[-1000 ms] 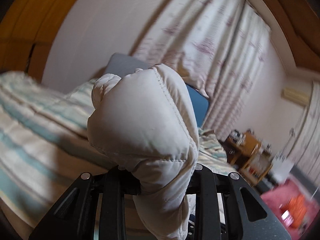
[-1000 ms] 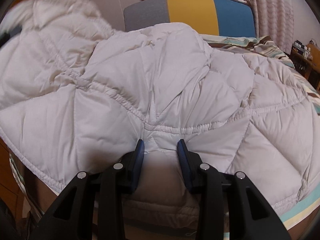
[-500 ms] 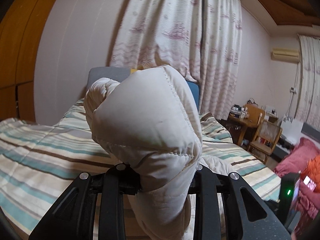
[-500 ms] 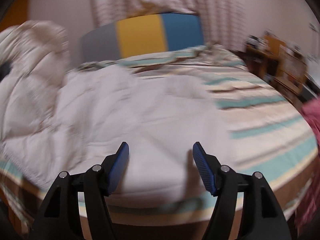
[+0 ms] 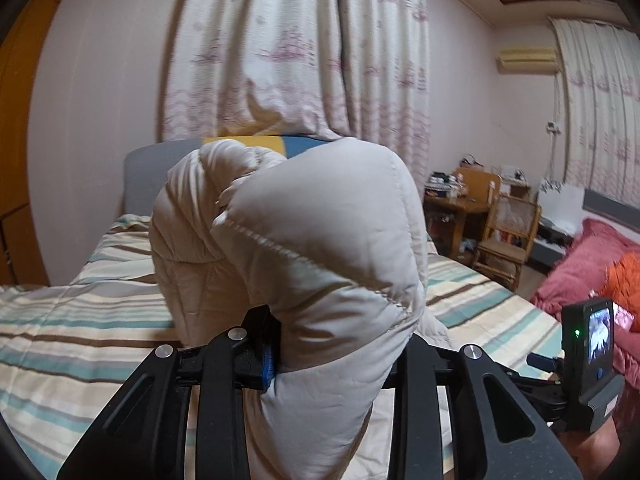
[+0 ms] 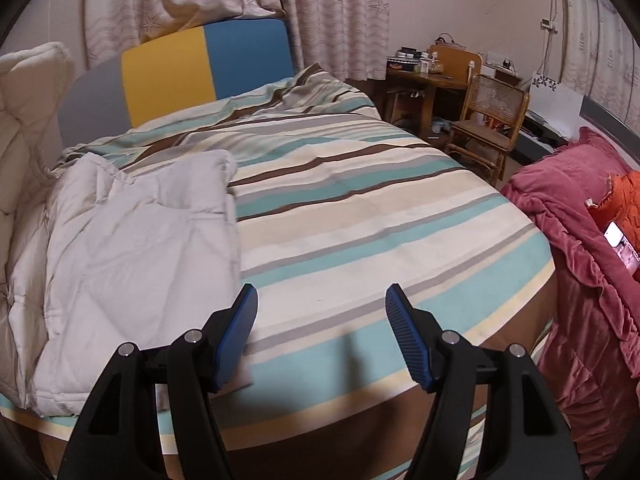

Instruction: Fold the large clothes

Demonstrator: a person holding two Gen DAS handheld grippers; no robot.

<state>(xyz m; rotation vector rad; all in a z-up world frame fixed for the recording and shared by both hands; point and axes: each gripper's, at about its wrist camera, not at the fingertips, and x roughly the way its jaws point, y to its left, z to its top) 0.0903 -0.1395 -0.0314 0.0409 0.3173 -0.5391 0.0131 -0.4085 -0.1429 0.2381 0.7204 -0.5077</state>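
A cream quilted jacket (image 5: 320, 240) bulges up in a thick fold between the fingers of my left gripper (image 5: 336, 348). The pads still press on it while the jaws are opening a little. In the right wrist view the rest of the jacket (image 6: 132, 240) lies spread on the left side of the striped bed (image 6: 360, 208), and its lifted part rises at the far left edge. My right gripper (image 6: 322, 300) hangs open over the bed's near edge, just right of the jacket's hem, with nothing between its blue pads (image 6: 236, 336).
A grey, yellow and blue headboard (image 6: 208, 64) stands behind the bed, with curtains above it. To the right are a wooden desk (image 6: 424, 76), a cane chair (image 6: 492, 120) and a red blanket (image 6: 580, 240) with a phone on it.
My right gripper let go of the jacket's hem, opened wide and swung right over the bare bedspread. The left gripper carried its fold of jacket sideways and rolled level.
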